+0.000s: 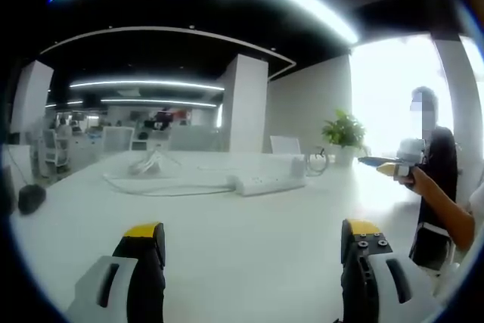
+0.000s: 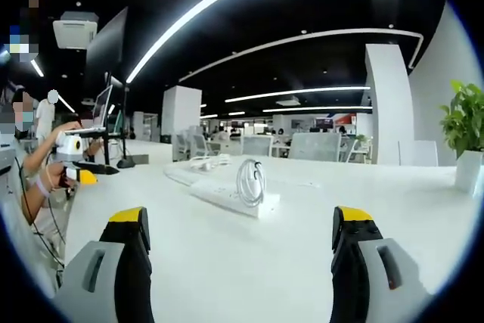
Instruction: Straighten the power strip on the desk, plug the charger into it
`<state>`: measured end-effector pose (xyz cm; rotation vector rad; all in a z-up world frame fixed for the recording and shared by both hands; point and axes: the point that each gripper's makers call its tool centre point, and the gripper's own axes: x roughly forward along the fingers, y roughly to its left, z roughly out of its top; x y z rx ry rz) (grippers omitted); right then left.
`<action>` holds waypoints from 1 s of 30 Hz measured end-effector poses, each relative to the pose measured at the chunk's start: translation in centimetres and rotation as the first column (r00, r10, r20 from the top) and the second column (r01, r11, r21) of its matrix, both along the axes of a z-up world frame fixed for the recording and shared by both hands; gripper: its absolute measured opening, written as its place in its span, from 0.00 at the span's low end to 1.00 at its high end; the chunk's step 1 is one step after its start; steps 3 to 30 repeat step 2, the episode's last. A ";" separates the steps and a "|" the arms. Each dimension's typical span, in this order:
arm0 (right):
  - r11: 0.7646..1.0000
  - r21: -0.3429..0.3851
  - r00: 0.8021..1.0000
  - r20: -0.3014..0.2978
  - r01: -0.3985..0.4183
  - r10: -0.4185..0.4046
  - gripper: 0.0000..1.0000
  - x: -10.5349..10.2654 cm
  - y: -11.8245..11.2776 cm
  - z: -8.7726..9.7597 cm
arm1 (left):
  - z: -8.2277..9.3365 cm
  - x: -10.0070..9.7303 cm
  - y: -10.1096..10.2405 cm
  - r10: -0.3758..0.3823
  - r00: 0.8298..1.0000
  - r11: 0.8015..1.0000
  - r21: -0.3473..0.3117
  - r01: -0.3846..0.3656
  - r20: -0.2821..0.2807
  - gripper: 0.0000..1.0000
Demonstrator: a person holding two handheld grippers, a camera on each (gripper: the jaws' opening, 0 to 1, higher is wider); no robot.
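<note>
- In the left gripper view, the left gripper point(image 1: 253, 251) was held low over the white worktop point(image 1: 249, 270). Its jaws were wide apart, and nothing was held between them.
- The power strip point(image 1: 270, 183) was seen lying on the worktop, well ahead of the jaws. It lay slanted, not straight.
- A white cable point(image 1: 162, 188) was seen running from the strip across the worktop, off to the left.
- A small white block, maybe the charger point(image 1: 296, 166), was seen just behind the strip. This could not be told for sure.
- A potted plant point(image 1: 344, 135) was seen far back. The other gripper point(image 1: 398, 160) was seen at the right, held in a hand.
- In the right gripper view, the right gripper point(image 2: 238, 251) was also held low over the worktop point(image 2: 242, 277). Its jaws were wide apart and empty.
- The power strip point(image 2: 227, 198) was seen ahead, a little to the left, with a coiled white cord point(image 2: 251, 181) standing at its near end.
- The first step, straightening the strip, was judged not yet begun. Nothing had been touched.
- For the next move, the jaws would need to be brought up to the strip, so it could be turned straight.
</note>
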<state>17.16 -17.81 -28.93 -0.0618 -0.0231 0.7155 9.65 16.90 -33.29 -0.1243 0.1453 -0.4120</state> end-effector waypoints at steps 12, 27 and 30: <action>1.000 0.002 1.000 -0.004 0.003 -0.002 1.00 0.0 -0.1 -0.1 | 0.0 0.0 0.0 0.001 1.000 1.000 0.000 -0.001 0.000 0.99; 1.000 0.002 1.000 -0.004 0.003 -0.002 1.00 0.0 -0.1 -0.1 | 0.0 0.0 0.0 0.001 1.000 1.000 0.000 -0.001 0.000 0.99; 1.000 0.002 1.000 -0.004 0.003 -0.002 1.00 0.0 -0.1 -0.1 | 0.0 0.0 0.0 0.001 1.000 1.000 0.000 -0.001 0.000 0.99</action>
